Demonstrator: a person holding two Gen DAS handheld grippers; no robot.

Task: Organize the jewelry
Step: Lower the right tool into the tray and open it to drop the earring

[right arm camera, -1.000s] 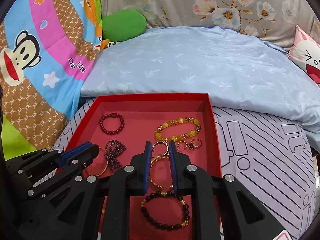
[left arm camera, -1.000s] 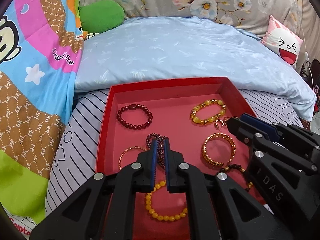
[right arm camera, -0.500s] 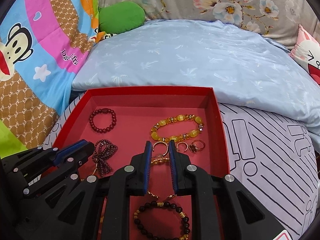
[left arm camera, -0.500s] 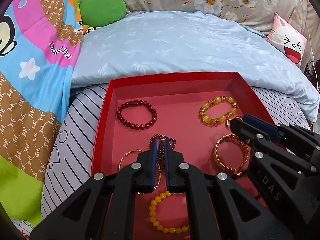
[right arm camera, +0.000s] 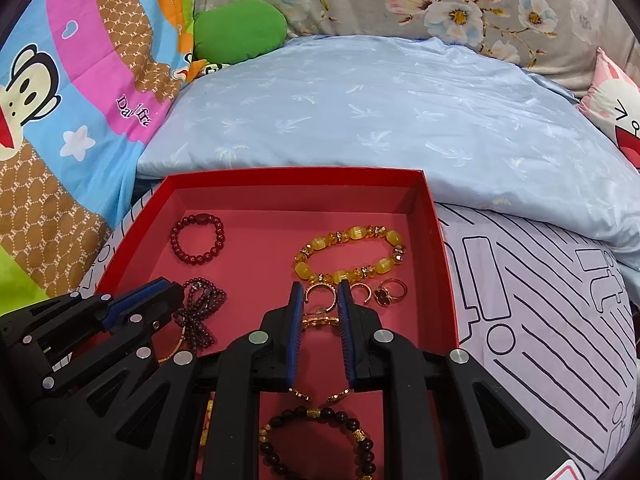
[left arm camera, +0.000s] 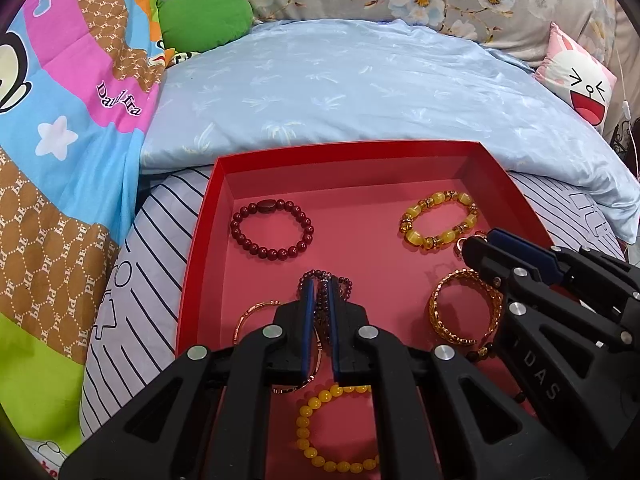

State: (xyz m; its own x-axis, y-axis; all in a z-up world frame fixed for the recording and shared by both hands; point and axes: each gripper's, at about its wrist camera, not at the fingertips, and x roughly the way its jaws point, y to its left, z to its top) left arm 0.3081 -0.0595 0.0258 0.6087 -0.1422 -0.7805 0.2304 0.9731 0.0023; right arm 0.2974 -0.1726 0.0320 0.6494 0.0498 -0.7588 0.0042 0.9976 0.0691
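A red tray (left arm camera: 360, 148) (right arm camera: 296, 172) lies on the bed and holds jewellery. My left gripper (left arm camera: 319, 286) (right arm camera: 172, 288) is shut and hovers over a purple bead string (left arm camera: 344, 284) (right arm camera: 200, 308). I see no grip on it. My right gripper (right arm camera: 320, 290) (left arm camera: 476, 244) stands slightly open over a gold ring (right arm camera: 310, 294), with nothing pressed between its pads. In the tray lie a dark red bracelet (left arm camera: 267, 205), a yellow and gold bracelet (left arm camera: 414, 236) (right arm camera: 352, 234), a gold coil bangle (left arm camera: 440, 316), a thin gold bangle (left arm camera: 248, 312), a yellow bead bracelet (left arm camera: 304, 428) and a black bead bracelet (right arm camera: 352, 424).
Two more rings (right arm camera: 388, 294) lie right of my right gripper. A pale blue quilt (left arm camera: 340, 80) rises behind the tray. A cartoon blanket (left arm camera: 60, 120) flanks the left and a green cushion (left arm camera: 204, 20) sits behind. Striped sheet (right arm camera: 540, 320) lies right of the tray.
Both views have shifted a little, so the tray sits slightly further right in the left wrist view. The jewellery lies as before. Neither gripper's jaws have changed.
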